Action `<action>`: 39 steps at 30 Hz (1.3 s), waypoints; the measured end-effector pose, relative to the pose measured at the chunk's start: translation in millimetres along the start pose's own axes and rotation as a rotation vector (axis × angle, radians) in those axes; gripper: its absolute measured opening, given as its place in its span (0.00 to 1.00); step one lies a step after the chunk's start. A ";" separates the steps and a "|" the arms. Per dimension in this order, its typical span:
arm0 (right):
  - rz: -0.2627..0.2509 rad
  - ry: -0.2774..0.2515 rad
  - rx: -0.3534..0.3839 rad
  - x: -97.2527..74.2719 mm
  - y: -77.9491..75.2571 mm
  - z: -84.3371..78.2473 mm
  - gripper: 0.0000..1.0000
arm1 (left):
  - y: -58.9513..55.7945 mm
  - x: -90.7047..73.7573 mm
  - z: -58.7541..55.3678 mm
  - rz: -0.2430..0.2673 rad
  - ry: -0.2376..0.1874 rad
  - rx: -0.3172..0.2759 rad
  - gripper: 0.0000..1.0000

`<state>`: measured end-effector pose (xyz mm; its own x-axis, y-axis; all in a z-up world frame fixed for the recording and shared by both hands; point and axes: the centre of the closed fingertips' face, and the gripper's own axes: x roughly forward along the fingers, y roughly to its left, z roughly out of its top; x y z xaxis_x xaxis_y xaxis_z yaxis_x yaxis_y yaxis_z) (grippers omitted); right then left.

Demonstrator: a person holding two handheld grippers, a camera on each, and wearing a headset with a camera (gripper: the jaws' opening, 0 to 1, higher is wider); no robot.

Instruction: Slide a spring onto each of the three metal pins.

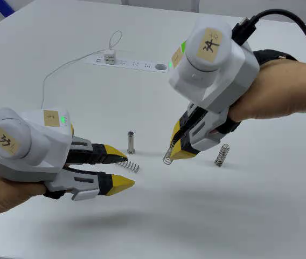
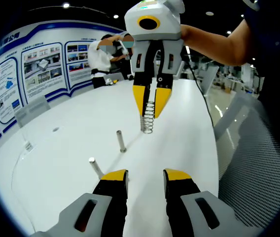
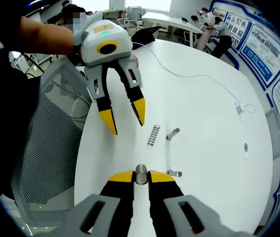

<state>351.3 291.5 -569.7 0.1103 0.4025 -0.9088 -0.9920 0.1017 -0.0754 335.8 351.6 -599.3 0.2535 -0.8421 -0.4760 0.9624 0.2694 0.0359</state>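
metal on metal: with right gripper (image 1: 175,148) clamping a spring (image 1: 168,157) and left gripper (image 1: 126,169) wide and empty, could topple the pin (image 1: 131,141) if lowered off-centre.

This looks like an open-plan office or demonstration hall. Large blue-and-white printed information boards (image 2: 36,64) line the curved wall, and small round ceiling spotlights (image 2: 66,5) shine overhead. A grey mesh office chair (image 3: 51,128) stands beside the broad white surface (image 1: 250,216), which carries a long white power strip (image 1: 129,62). People (image 3: 216,32) work at other white desks (image 3: 164,20) beyond.
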 end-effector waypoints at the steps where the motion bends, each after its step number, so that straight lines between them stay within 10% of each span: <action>1: -0.006 0.009 0.002 -2.9 -3.7 -2.1 0.12 | 1.3 -1.7 -0.7 0.007 -0.002 -0.004 0.30; 26: -0.049 0.120 0.013 3.4 -65.8 -19.1 0.12 | 15.8 -19.8 -10.4 0.091 -0.016 -0.061 0.39; 39: -0.023 0.148 0.021 19.2 -68.1 -22.1 0.12 | 17.5 -21.8 -15.0 0.101 -0.017 -0.081 0.43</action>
<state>419.7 272.2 -591.1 0.1216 0.2615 -0.9575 -0.9875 0.1295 -0.0900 345.7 381.7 -601.4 0.3512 -0.8165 -0.4583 0.9209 0.3897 0.0114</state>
